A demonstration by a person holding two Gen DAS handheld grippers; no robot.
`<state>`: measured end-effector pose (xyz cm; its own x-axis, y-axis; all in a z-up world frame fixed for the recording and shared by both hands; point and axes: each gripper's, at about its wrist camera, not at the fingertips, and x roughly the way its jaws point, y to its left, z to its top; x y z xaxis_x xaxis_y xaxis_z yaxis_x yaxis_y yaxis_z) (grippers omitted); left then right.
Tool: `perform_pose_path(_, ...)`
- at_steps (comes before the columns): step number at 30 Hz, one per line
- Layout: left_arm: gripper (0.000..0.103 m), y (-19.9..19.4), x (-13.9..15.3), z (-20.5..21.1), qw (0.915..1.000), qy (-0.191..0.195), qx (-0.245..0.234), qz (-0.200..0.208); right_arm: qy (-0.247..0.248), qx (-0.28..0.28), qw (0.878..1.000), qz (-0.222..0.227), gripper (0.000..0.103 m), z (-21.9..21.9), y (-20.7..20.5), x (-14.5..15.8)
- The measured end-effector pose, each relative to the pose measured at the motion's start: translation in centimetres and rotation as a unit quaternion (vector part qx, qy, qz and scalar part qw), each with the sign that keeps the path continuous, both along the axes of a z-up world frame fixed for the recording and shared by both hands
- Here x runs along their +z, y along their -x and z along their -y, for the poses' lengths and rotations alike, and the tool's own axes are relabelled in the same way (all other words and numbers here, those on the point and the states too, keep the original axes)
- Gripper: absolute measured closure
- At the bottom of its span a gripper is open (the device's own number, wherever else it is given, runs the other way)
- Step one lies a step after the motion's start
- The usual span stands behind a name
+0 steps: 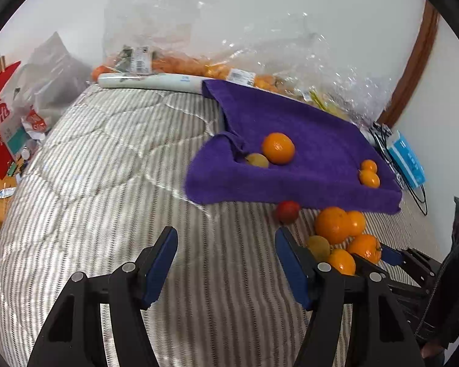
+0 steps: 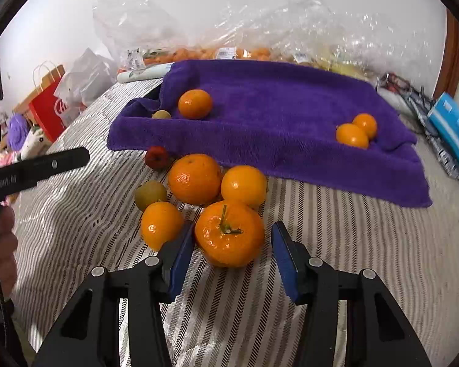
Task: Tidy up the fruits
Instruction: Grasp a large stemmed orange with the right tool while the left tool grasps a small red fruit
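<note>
A purple towel [image 2: 275, 113] lies on the striped bed cover. On it sit a large orange [image 2: 195, 104], a small yellow-green fruit [image 2: 161, 114] and two small oranges [image 2: 356, 131]. In front of the towel lies a loose pile: a stemmed orange [image 2: 229, 234], several other oranges [image 2: 195, 179], a yellow-green fruit [image 2: 150, 195] and a small red fruit [image 2: 156, 157]. My right gripper [image 2: 232, 255] is open, its blue pads on either side of the stemmed orange. My left gripper [image 1: 226, 263] is open and empty over bare cover, left of the pile [image 1: 339, 232].
Clear plastic bags of fruit [image 2: 229, 39] and a white tube [image 1: 150, 81] lie behind the towel. A red paper bag [image 1: 0, 122] and plastic bags stand at the left. A blue box [image 2: 456, 128] and cables lie at the right edge.
</note>
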<state>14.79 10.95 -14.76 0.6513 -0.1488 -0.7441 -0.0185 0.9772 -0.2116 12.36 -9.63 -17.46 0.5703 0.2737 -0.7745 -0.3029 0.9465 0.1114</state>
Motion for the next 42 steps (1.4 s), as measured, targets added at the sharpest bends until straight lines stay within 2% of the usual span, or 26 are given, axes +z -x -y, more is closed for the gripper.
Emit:
perform_pose_path(1, 0.039, -0.2, -0.1, 0.4, 1.0, 0.0, -0.005, -0.002, -0.003, 0.002, 1.0, 0.002, 0.059, 0.1, 0.0, 0.0)
perform_pose_path(4, 0.039, -0.8, -0.4, 1.3, 0.9997, 0.01, -0.02, -0.007, 0.005, -0.003, 1.0, 0.017, 0.059, 0.6, 0.2, 0.3)
perform_pose_path(8, 0.041, -2.1, -0.9, 2.8, 0.9991, 0.016, -0.036, -0.015, -0.027, -0.006, 0.999, 0.023, 0.059, 2.8, 0.7, 1.5)
perform_pose_path(11, 0.041, -3.2, -1.4, 3.6, 0.9985, 0.021, -0.046, -0.021, -0.01, -0.023, 0.999, 0.047, 0.059, 4.5, 1.0, 2.2)
perform_pose_path(15, 0.046, -4.2, -1.8, 4.6, 0.9976, 0.03, -0.058, -0.023, -0.013, -0.047, 0.998, 0.048, 0.059, 7.3, 0.7, 2.2)
perform_pose_path(17, 0.05, -4.7, -2.0, 5.1, 0.9977, 0.02, -0.061, -0.023, -0.029, -0.057, 0.997, 0.041, 0.059, 8.5, 0.2, 1.9)
perform_pose_path(19, 0.058, -5.1, -2.3, 5.4, 0.9977, 0.013, -0.061, -0.027, -0.038, -0.069, 0.996, 0.038, 0.059, 9.4, -0.2, 1.6)
perform_pose_path(23, 0.064, -5.3, -2.5, 5.5, 0.9977, 0.01, -0.064, -0.02, -0.037, -0.078, 0.995, 0.041, 0.059, 10.0, -0.8, 1.1)
perform_pose_path(29, 0.079, -5.6, -2.8, 5.2, 0.9976, 0.028, -0.061, -0.018, -0.032, -0.078, 0.996, 0.039, 0.059, 9.9, -0.7, 0.3)
perform_pose_path(33, 0.08, -5.5, -2.8, 5.4, 0.9981, 0.017, -0.059, -0.009, -0.032, -0.073, 0.996, 0.047, 0.059, 9.7, -0.5, 0.4)
perform_pose_path(39, 0.08, -5.2, -2.7, 6.7, 0.9977, -0.033, -0.06, 0.001, -0.042, -0.079, 0.995, 0.045, 0.059, 10.1, -0.5, 0.4)
perform_pose_path(42, 0.08, -5.2, -2.6, 7.1, 0.9971, -0.039, -0.065, 0.002, -0.042, -0.081, 0.995, 0.045, 0.059, 10.0, -0.5, 0.4)
